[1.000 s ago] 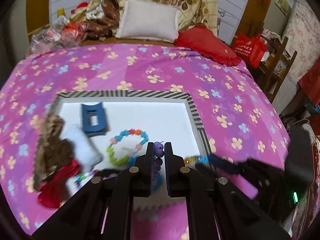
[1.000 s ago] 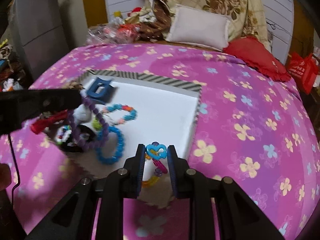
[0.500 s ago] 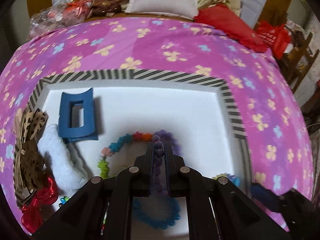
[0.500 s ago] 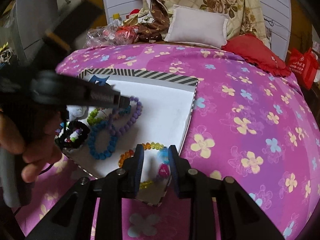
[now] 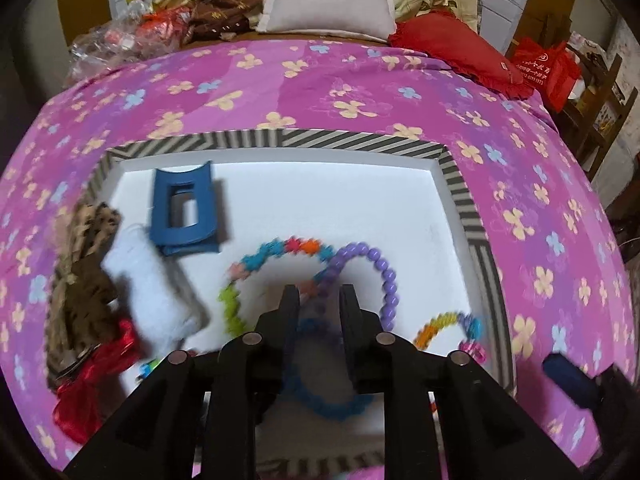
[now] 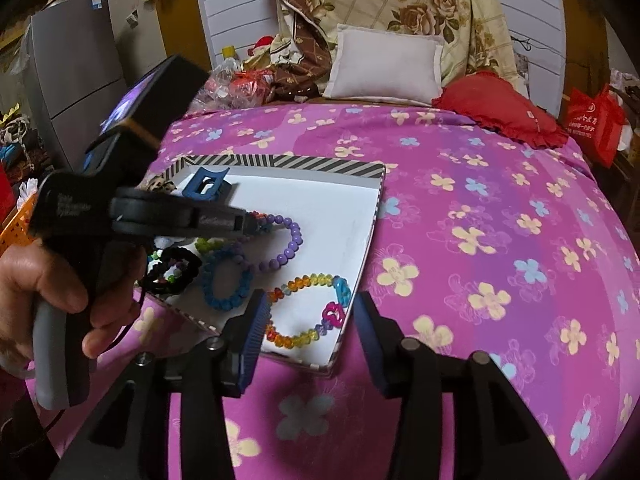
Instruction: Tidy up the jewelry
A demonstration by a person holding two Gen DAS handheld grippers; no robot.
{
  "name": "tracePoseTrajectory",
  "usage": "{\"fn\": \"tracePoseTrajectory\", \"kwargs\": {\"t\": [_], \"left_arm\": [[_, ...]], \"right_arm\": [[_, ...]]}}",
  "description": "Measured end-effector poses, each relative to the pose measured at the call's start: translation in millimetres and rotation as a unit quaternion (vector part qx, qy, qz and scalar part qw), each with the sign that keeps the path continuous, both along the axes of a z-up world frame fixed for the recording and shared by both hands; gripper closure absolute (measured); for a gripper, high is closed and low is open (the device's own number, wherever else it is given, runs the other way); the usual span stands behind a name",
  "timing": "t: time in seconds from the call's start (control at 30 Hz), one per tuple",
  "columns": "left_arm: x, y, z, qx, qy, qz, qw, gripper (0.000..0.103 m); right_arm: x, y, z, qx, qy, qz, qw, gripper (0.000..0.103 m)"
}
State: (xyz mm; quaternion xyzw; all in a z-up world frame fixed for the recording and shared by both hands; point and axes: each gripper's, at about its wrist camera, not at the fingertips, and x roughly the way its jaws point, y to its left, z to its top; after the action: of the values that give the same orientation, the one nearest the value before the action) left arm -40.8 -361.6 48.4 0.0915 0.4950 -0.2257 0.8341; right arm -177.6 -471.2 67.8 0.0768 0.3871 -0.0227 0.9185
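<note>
A striped-rim tray [image 5: 320, 138] with a white floor lies on the pink flowered bedspread. My left gripper [image 5: 319, 308] hangs low over it, jaws opening. A blurred stretch of the purple bead bracelet [image 5: 384, 276] sits between the pads, which do not press it. The rest of the bracelet rests on the tray. From the right wrist view, the left gripper [image 6: 246, 222] reaches over the purple bracelet [image 6: 294, 244]. My right gripper [image 6: 312, 320] is at the tray's near corner, jaws opening. The rainbow bracelet [image 6: 298, 280] lies loose on the tray beyond its fingers.
The tray also holds a blue hair claw [image 5: 182, 208], a star-bead bracelet [image 5: 280, 248], a blue bracelet [image 5: 332, 404], a white fluffy piece [image 5: 148, 288], a leopard bow [image 5: 80, 272] and a red bow [image 5: 92, 376]. A pillow [image 6: 384, 68] and red cushion [image 6: 496, 108] lie at the bed head.
The left gripper sank toward the tray and its jaws parted around the purple bracelet. The right gripper's jaws widened and let go of the rainbow bracelet, which now lies on the tray.
</note>
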Motion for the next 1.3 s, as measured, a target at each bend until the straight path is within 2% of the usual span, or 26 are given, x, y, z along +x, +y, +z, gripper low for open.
{"fn": "tracePoseTrajectory", "kwargs": {"t": [0.13, 0.3, 0.5, 0.87, 1.17, 1.3], "left_arm": [[-15, 13, 8, 0.023, -0.032, 0.003, 0.9992, 0.079], [-34, 37, 19, 0.016, -0.058, 0.013, 0.9981, 0.079], [-57, 64, 28, 0.003, -0.081, 0.027, 0.9963, 0.079], [-86, 105, 26, 0.001, -0.088, 0.053, 0.9947, 0.079], [-103, 131, 24, 0.002, -0.086, 0.076, 0.9934, 0.079], [-111, 140, 29, 0.005, -0.097, 0.085, 0.9916, 0.079]], "right_arm": [[-4, 4, 1, 0.000, 0.002, -0.013, 1.000, 0.052], [-10, 10, 3, 0.011, -0.002, -0.028, 1.000, 0.052], [-20, 23, 6, 0.015, -0.007, -0.035, 0.999, 0.042], [-27, 50, 8, 0.024, -0.006, -0.034, 0.999, 0.033], [-32, 66, 11, 0.032, -0.007, -0.039, 0.999, 0.031], [-39, 74, 18, 0.030, -0.016, -0.037, 0.999, 0.030]]}}
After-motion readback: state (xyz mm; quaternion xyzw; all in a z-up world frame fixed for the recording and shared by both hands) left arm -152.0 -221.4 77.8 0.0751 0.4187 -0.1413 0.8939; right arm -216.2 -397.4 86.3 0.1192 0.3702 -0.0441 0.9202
